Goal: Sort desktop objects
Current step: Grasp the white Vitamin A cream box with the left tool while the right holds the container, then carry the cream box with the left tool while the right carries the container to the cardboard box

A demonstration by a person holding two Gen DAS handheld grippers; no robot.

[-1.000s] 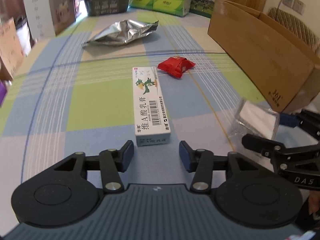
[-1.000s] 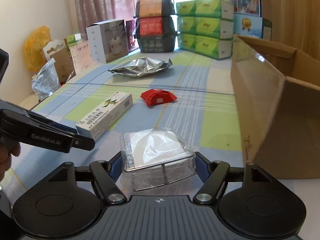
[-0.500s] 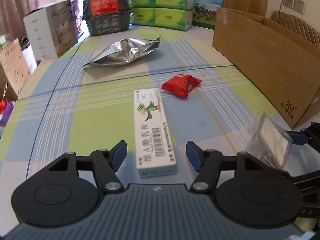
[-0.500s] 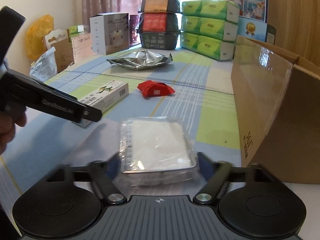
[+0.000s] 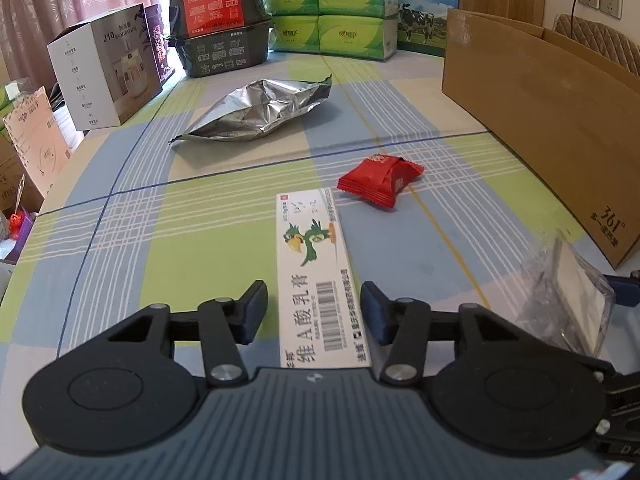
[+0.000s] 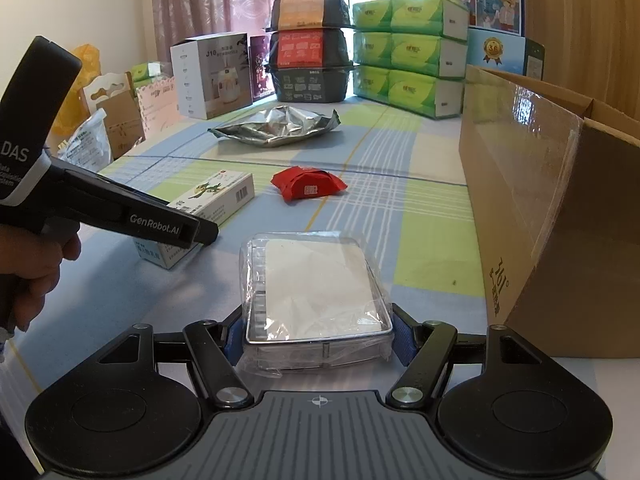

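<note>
A checked cloth (image 5: 120, 248) covers the surface; on it lie a crinkled, shiny foil bag (image 5: 260, 110), a glossy red wrapper (image 5: 378, 184), a printed paper carton (image 5: 314, 276) and a matt cardboard box (image 5: 540, 120).

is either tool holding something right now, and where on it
The right tool grips the clear wrapped case by its near end's two sides. The left tool is open around the ointment box.

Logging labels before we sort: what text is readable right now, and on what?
"维A酸乳膏": white ointment carton between the open left gripper fingers.
"361°": brown cardboard box.
"J10": white appliance box.
"GenRobot.AI", "DAS": left gripper's black handle.
Red snack packet: print too small.
</note>
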